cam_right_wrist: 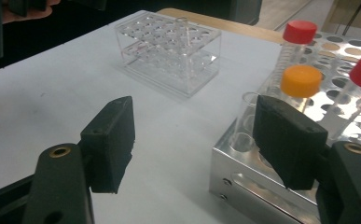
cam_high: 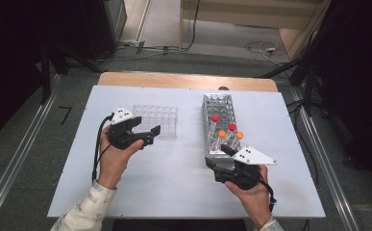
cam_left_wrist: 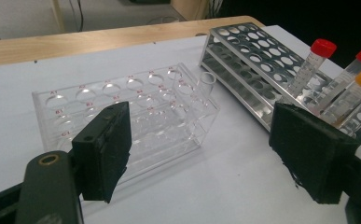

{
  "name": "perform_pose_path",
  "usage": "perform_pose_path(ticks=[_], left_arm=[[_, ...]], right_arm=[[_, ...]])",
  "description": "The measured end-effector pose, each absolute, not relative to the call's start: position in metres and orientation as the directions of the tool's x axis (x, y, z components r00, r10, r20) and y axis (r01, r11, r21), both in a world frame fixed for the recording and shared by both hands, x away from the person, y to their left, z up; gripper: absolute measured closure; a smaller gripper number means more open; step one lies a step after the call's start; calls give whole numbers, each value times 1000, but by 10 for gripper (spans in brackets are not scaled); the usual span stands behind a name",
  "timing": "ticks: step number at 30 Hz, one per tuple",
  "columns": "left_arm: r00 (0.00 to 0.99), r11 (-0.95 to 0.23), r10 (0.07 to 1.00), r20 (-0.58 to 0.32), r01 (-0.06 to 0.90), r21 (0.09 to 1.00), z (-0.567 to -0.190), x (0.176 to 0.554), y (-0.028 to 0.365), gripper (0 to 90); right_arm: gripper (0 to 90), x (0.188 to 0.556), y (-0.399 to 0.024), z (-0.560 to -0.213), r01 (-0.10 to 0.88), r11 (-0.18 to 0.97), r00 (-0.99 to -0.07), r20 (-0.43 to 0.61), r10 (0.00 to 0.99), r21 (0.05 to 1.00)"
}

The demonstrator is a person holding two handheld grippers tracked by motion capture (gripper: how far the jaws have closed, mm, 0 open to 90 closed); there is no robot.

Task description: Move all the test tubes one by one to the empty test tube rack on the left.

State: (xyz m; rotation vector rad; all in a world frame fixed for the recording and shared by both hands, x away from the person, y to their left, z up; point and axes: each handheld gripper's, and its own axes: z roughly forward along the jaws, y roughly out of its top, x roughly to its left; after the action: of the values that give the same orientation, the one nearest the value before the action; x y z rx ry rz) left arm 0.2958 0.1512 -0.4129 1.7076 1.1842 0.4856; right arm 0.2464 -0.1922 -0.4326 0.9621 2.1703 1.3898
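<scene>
A clear plastic rack (cam_high: 156, 120) sits on the white table, with one uncapped glass tube (cam_left_wrist: 206, 86) upright in its right end. My left gripper (cam_high: 147, 126) hovers at the rack's near left side, open, with nothing between its pads (cam_left_wrist: 108, 149). A metal rack (cam_high: 218, 113) to the right holds two red-capped tubes (cam_high: 215, 118) and two orange-capped tubes (cam_high: 221, 134). My right gripper (cam_high: 218, 156) is open at the metal rack's near end. In the right gripper view an uncapped tube (cam_right_wrist: 246, 121) stands in the near corner of the metal rack (cam_right_wrist: 243, 172), just inside my right pad (cam_right_wrist: 285, 140).
The white table top (cam_high: 174, 178) has a wooden strip (cam_high: 183, 81) along its far edge. Metal rails (cam_high: 18, 159) run along both sides of the table. Cables lie on the floor behind it.
</scene>
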Motion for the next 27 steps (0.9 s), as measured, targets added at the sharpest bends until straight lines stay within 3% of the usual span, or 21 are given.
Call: perform_pose_path(ticks=[6,19,27], left_arm=[[462,-79,868,-184,493,866,-416,297,147,212],[461,-79,867,-189,502,861,-420,297,143,212],[467,-87,864,-190,510,856,-423,297,140,213]], right_arm=[[301,254,-198,-440,354,269,-668,41,743,896],[442,271,-198,-451,352,277,-629,6,778,894],[623,278,-198,-457,369,262,-631,33,775,892]])
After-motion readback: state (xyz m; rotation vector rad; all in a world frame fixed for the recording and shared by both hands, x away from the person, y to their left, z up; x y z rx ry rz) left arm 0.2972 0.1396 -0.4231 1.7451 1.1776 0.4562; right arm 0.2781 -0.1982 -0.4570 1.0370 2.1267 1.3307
